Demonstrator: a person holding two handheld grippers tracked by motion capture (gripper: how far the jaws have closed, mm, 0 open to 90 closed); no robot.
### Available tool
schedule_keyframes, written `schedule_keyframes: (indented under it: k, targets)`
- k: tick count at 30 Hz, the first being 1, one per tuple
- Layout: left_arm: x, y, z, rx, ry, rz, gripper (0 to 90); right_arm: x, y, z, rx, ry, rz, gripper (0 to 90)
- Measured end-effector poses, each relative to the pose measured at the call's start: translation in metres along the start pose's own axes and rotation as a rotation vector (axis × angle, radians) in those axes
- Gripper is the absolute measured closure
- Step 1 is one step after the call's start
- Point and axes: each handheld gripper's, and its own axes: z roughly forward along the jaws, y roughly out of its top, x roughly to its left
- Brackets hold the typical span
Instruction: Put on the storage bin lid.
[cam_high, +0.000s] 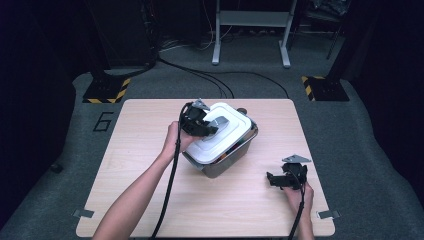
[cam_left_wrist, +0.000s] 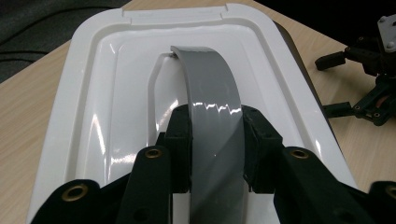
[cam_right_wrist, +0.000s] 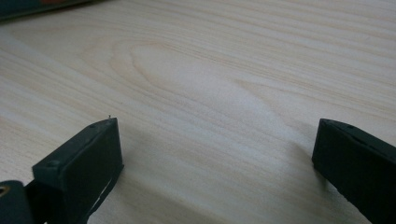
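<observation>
We see a grey box (cam_high: 227, 160) in the middle of the wooden counter (cam_high: 150, 190), turned at an angle to the counter's edges. A white lid (cam_high: 235, 131) covers it and seems to sit a little askew, so a narrow dark gap shows along the near rim. What is inside the box we cannot tell.

On top of the lid there is a grey arched handle (cam_left_wrist: 212, 116). Our left gripper (cam_left_wrist: 215, 142) is over the lid, and its fingers (cam_left_wrist: 180, 140) press on the two sides of this handle, one on each side. In the left gripper view the handle goes up between them and bends down to the far part of the lid.

Our right gripper (cam_high: 272, 179) is near the right front corner of the counter, well apart from the box. Its fingers (cam_right_wrist: 81, 163) stand wide, with only bare wood between them. In the left gripper view it shows farther off at the right edge, low over the counter.
</observation>
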Motion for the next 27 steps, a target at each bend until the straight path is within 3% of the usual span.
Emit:
schedule_keyframes:
  k: [14,17,27]
  targets:
    - [-0.014,0.001,0.015,0.002,-0.023,0.019,67.1,0.0,0.0,0.0,0.0,0.0,0.0,0.8]
    - [-0.015,0.0,0.016,0.011,-0.016,0.038,67.1,0.0,0.0,0.0,0.0,0.0,0.0,0.8]
    - [-0.016,-0.002,0.018,0.021,-0.021,0.043,66.6,0.0,0.0,0.0,0.0,0.0,0.0,0.8]
